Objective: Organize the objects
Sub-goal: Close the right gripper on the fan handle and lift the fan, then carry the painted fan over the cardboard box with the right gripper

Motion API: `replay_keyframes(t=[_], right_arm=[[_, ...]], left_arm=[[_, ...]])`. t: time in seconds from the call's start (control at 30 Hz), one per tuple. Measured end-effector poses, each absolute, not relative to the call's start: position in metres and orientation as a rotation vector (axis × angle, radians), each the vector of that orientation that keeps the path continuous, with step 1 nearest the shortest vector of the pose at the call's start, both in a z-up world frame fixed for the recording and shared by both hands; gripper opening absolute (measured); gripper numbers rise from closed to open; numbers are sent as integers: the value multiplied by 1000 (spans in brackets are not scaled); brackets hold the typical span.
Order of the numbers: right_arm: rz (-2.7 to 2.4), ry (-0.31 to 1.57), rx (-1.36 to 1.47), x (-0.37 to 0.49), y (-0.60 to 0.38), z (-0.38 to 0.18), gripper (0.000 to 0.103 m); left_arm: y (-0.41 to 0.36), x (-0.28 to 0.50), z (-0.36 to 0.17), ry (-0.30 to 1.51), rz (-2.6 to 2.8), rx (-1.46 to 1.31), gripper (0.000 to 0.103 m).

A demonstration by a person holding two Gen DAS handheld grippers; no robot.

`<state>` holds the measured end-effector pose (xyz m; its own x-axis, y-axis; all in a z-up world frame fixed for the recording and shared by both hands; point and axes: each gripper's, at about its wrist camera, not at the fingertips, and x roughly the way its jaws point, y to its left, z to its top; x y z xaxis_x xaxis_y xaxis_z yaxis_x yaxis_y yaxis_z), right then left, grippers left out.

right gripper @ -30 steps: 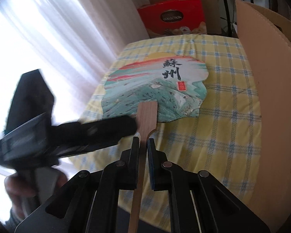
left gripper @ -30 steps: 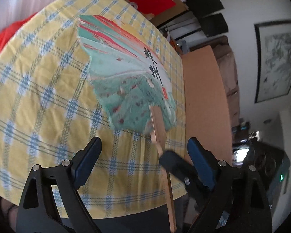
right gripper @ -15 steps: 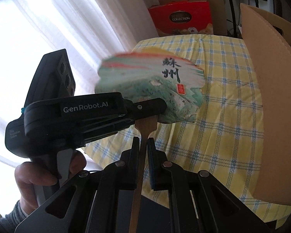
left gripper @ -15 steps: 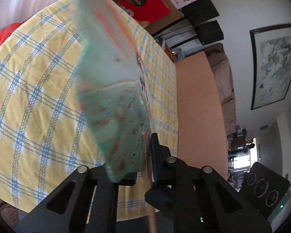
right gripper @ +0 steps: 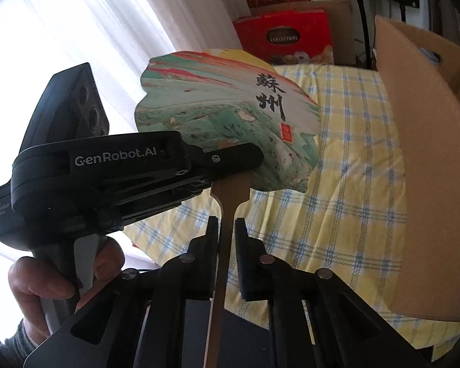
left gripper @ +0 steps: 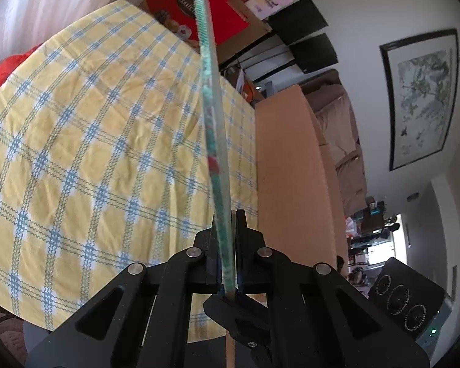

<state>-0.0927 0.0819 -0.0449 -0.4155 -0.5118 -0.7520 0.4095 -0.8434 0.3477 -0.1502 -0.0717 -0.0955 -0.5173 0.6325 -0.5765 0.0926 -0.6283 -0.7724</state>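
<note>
At the far left of the right wrist view we have the person's hand (right gripper: 61, 279) wrapped round the handle of the left gripper (right gripper: 248, 156), which reaches in from mid-left, its tips closed flat on the base of the fan (right gripper: 227, 113) where the painted leaf meets the wooden handle (right gripper: 228, 196). In the left wrist view we see that same fan (left gripper: 213, 141) edge-on, a thin blade rising from the bottom centre to the top of the frame, pinched between the closed fingers of the left gripper (left gripper: 227, 245).

Moving to the centre, the fan is up in the air, well clear of the yellow checked cloth on the bench (right gripper: 346, 214), face tilted toward us.

Below it, at bottom centre, the right gripper (right gripper: 227, 233) has its fingers on either side of the handle. There's a sliver of daylight on the right-hand side, so we judge the jaws slightly apart, loose about the stick and not clamped.

To the right, the cardboard box (right gripper: 426, 159) stands open at the edge of the frame, and that looks to us the likely home for the fan.

How will it handle? Light, we'd say, and stiff along the handle, but the leaf is thin and will likely bend or crease if squeezed. The handle, or the neck just above it, is the place to hold; flat pads on a flat stick should stop it twisting.
</note>
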Motion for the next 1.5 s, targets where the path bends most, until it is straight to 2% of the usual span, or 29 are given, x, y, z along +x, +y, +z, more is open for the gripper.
replay_keyframes(t=[0.43, 0.8, 1.1, 1.5], right_arm=[[-2360, -148, 1136, -90, 119, 17, 8], [-2490, -246, 1097, -101, 187, 48, 8], [-2570, -394, 1112, -120, 257, 44, 8], [-2618, -545, 1157, -145, 301, 19, 9]], left_arm=[[-33, -175, -26, -995, 2203, -1193, 6], [45, -212, 14, -825, 2164, -1186, 6], [114, -235, 12, -725, 2102, -1236, 6], [180, -276, -6, -613, 2059, -1341, 6]])
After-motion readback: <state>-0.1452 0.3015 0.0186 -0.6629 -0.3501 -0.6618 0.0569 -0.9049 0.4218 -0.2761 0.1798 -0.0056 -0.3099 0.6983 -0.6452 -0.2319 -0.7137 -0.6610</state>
